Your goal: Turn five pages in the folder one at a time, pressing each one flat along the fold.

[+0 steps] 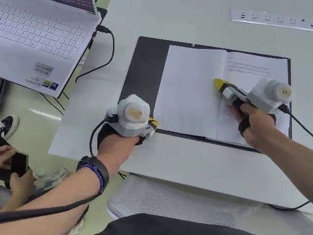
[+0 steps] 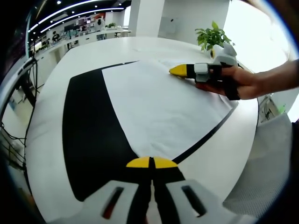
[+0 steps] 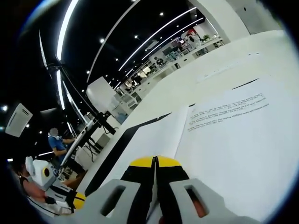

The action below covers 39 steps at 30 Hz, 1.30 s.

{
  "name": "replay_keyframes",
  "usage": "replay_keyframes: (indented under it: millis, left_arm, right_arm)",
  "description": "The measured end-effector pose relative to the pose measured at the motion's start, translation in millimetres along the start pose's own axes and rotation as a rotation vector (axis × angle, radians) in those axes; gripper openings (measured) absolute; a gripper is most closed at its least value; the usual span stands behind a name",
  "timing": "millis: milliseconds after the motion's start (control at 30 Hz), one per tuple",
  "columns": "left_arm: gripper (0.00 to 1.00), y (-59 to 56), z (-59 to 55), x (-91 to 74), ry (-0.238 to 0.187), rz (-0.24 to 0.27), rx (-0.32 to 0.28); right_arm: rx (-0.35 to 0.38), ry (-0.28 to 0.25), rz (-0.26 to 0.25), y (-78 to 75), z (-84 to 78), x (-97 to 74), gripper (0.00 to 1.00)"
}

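Observation:
The black folder (image 1: 142, 73) lies open on the white table. A blank white page (image 1: 190, 88) is turned onto its left half, and a page with a few printed lines (image 1: 257, 66) lies on the right. My right gripper (image 1: 220, 84) is shut, its yellow tips resting on the paper at the fold (image 3: 180, 135). My left gripper (image 1: 151, 125) is shut too, at the folder's near left corner, with its tips (image 2: 152, 162) over the black cover (image 2: 88, 140). The right gripper (image 2: 180, 70) also appears across the page in the left gripper view.
A white laptop (image 1: 44, 34) sits at the far left with a black cable (image 1: 105, 54) running beside the folder. A power strip (image 1: 271, 18) lies at the far right. A mesh chair seat (image 1: 195, 200) is below the table's near edge. A person's hand with a phone (image 1: 14, 164) is at lower left.

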<state>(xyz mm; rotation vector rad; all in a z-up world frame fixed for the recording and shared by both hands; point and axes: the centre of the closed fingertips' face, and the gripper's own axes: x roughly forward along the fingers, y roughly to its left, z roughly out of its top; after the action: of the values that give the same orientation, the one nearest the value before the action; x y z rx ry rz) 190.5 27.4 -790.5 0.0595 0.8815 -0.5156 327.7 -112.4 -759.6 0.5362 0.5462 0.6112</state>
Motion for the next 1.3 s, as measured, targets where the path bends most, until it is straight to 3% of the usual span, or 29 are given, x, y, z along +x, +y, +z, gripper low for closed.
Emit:
replay_keyframes:
  millis: [100,333,1000,1300]
  left_arm:
    - [0.00,0.3,-0.1,0.6,-0.002,-0.002,0.002]
    - [0.00,0.6,-1.2,1.9,0.001,-0.006,0.009]
    - [0.00,-0.2,-2.9,2.1,-0.004,-0.011,0.001]
    - [0.00,-0.5,-2.7,1.8,-0.014,-0.011,-0.018]
  right_arm:
    - [0.006,-0.003,-0.001,1.4,-3.4,-7.2,0.00]
    - [-0.031,0.055,0.026,11.1,-21.9,-22.4,0.00]
    - [-0.083,0.136,0.071,32.8,-57.8,-50.3,0.00]
    - [-0.087,0.161,0.085,28.1,-67.2,-56.0,0.00]
